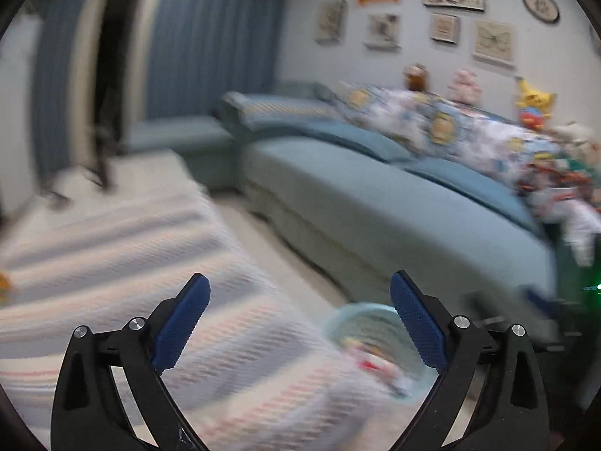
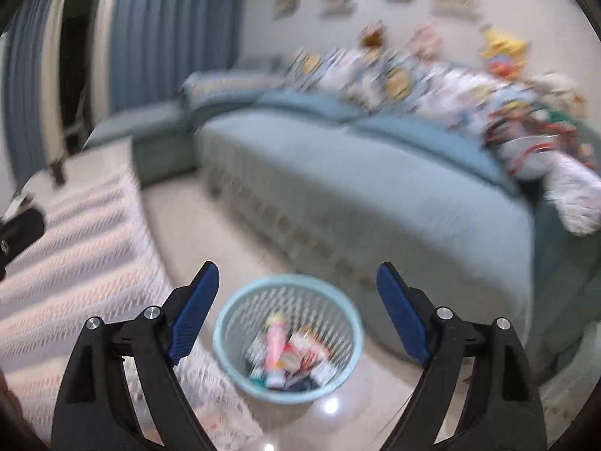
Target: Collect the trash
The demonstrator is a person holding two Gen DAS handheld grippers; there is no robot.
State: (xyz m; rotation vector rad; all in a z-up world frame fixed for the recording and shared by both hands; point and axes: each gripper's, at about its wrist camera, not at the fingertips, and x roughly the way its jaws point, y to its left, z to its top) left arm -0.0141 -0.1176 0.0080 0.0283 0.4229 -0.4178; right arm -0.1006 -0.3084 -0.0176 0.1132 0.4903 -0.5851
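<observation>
While both views blur, the right hand-held gripper (image 2: 296, 278) hangs with jaws apart, empty, above a pale blue mesh wastebasket (image 2: 288, 338) on the floor (image 2: 210, 225), trash (image 2: 289, 353) inside. Left hand-held gripper (image 1: 299, 289) also apart, empty, over the striped tabletop (image 1: 112, 263); basket beside its edge, near the blue sofa (image 1: 375, 203).

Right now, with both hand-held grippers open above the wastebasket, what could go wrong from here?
1. Both views are motion-blurred, so any trash left on the striped tablecloth could be missed.
2. The light blue wastebasket stands right beside the cloth's hanging edge; a low swing of the right hand-held gripper might tip it and spill the wrappers.
3. The left hand-held gripper hangs low over the table, so its fingers may snag the cloth.
</observation>
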